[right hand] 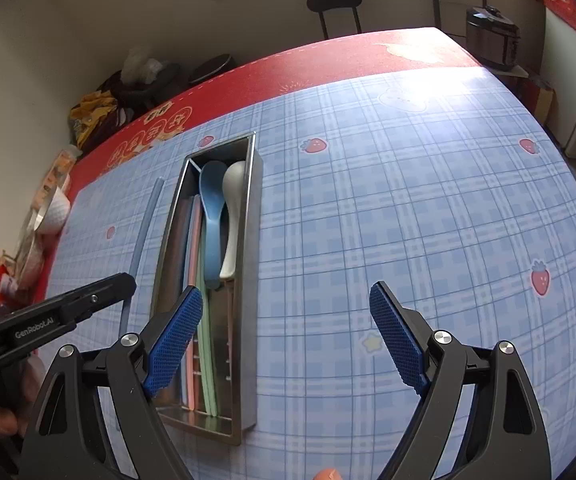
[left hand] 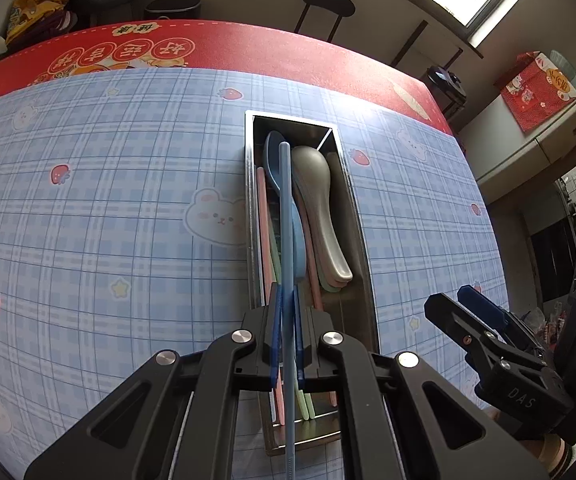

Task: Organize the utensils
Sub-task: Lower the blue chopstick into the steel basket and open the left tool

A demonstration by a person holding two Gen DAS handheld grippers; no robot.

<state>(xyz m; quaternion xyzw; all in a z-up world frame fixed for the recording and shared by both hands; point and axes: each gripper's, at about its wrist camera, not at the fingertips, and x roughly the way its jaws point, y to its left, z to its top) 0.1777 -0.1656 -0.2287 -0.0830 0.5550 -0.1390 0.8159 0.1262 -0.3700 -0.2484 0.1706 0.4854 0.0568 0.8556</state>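
Observation:
My left gripper (left hand: 286, 304) is shut on a long light-blue chopstick (left hand: 286, 216), which lies lengthwise over the steel utensil tray (left hand: 249, 200). The tray holds a blue spoon (left hand: 272, 160), a grey spoon (left hand: 315, 184) and pink and green chopsticks (left hand: 266, 240). In the right wrist view the held chopstick (right hand: 144, 224) runs along the left side of the tray (right hand: 252, 240), gripped by the left gripper (right hand: 124, 284). My right gripper (right hand: 286, 300) stands open and holds nothing, with its left pad (right hand: 176, 340) over the tray's near end. The left wrist view shows the right gripper (left hand: 449, 298) just right of the tray.
A blue plaid mat (right hand: 407, 220) covers most of the red tablecloth (left hand: 288, 48). Bowls and packets (right hand: 54, 212) crowd the table's left edge. Beyond the table stand a stool (left hand: 325, 4), a rice cooker (right hand: 491, 36) and a pile of clothes (left hand: 40, 8).

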